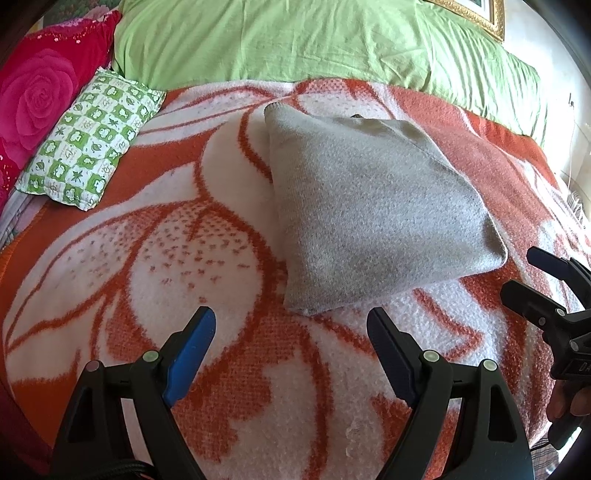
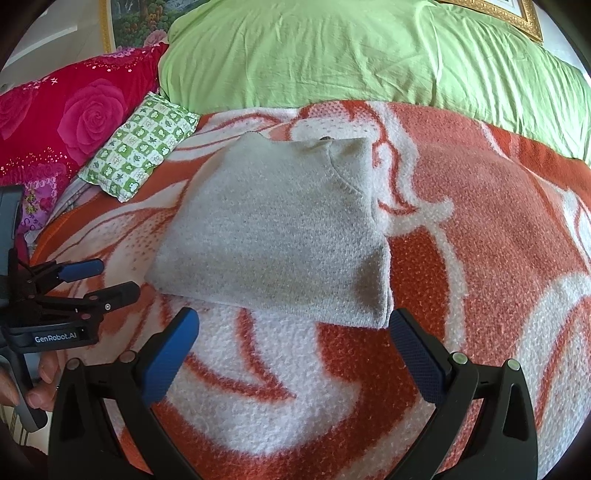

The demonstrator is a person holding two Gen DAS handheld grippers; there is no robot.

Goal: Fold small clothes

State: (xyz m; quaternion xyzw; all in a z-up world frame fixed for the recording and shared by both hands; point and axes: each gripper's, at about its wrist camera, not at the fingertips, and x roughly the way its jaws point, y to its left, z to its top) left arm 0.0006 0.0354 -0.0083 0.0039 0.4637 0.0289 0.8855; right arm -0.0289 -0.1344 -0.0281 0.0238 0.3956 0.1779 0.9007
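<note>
A grey knitted garment (image 1: 373, 206) lies folded into a compact rectangle on the orange-and-white blanket (image 1: 147, 251); it also shows in the right wrist view (image 2: 273, 236). My left gripper (image 1: 291, 321) is open and empty, just short of the garment's near edge. My right gripper (image 2: 293, 325) is open and empty, its jaws on either side of the garment's near edge without touching it. The right gripper also shows at the right edge of the left wrist view (image 1: 517, 273), and the left gripper at the left of the right wrist view (image 2: 118, 277).
A green checkered small pillow (image 1: 88, 140) and a red rose cushion (image 1: 40, 92) lie at the far left. A light green bedsheet (image 1: 314, 40) covers the far side. A gold picture frame (image 1: 480, 18) stands at the far right.
</note>
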